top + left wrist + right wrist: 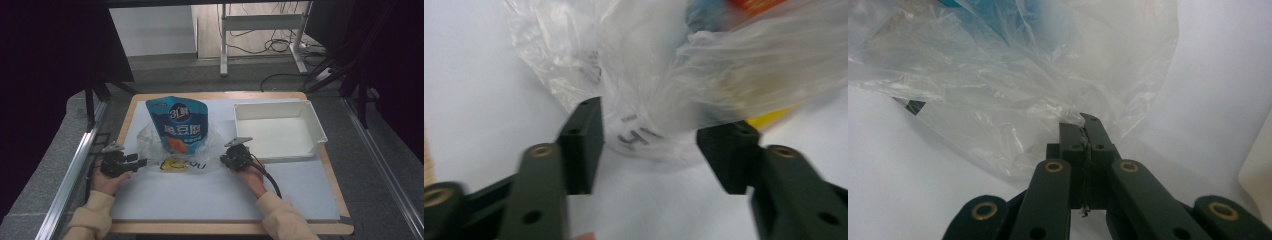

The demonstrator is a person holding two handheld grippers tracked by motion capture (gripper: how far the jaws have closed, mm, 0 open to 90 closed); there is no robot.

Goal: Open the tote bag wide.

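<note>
A clear plastic bag (pixel 150 145) lies on the white mat (pixel 215 195), with a blue snack pouch (pixel 177 122) standing up out of it and a yellow print (pixel 172 164) at its near side. My left gripper (pixel 142 162) sits at the bag's left edge. In the left gripper view its jaws stand open (pixel 649 125); the crumpled bag (pixel 649 75) bulges into the gap, and the pads do not press it. My right gripper (pixel 225 159) is at the bag's right edge, shut (pixel 1083 125) on a pinch of the clear film (pixel 1013 90).
A white rectangular tray (pixel 277 130) stands at the back right of the mat, close beside the right hand. The wooden table edge (pixel 225 229) runs along the front. Metal rails flank the table on both sides.
</note>
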